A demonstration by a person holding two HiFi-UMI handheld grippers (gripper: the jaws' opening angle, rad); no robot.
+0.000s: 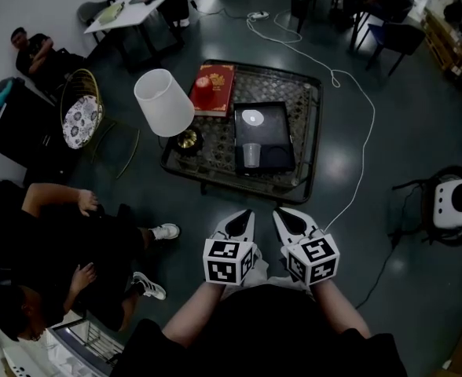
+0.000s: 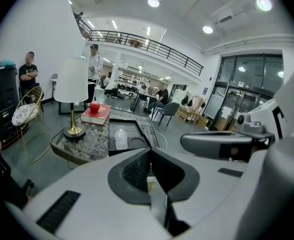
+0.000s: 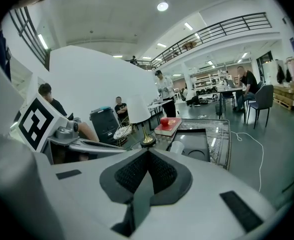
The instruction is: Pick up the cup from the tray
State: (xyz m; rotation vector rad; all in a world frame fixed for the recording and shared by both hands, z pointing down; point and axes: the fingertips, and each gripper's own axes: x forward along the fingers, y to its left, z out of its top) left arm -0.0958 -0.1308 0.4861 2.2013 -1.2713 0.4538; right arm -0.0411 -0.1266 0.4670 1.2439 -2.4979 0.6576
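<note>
A clear plastic cup (image 1: 251, 155) stands upright on the near part of a black tray (image 1: 274, 128) on the low glass table (image 1: 309, 100). The cup also shows in the left gripper view (image 2: 120, 139) and the right gripper view (image 3: 177, 147). Both grippers hang side by side well short of the table, close to the person's body. My left gripper (image 1: 246, 214) is shut with nothing in it. My right gripper (image 1: 281, 213) is shut and empty too, its jaws pressed together.
A white-shaded lamp (image 1: 165, 102) with a brass base and a red book (image 1: 214, 89) carrying a red apple (image 1: 203, 83) sit on the table's left side. A person's legs and shoes (image 1: 165, 231) are at left. A white cable (image 1: 349, 93) runs across the floor right of the table.
</note>
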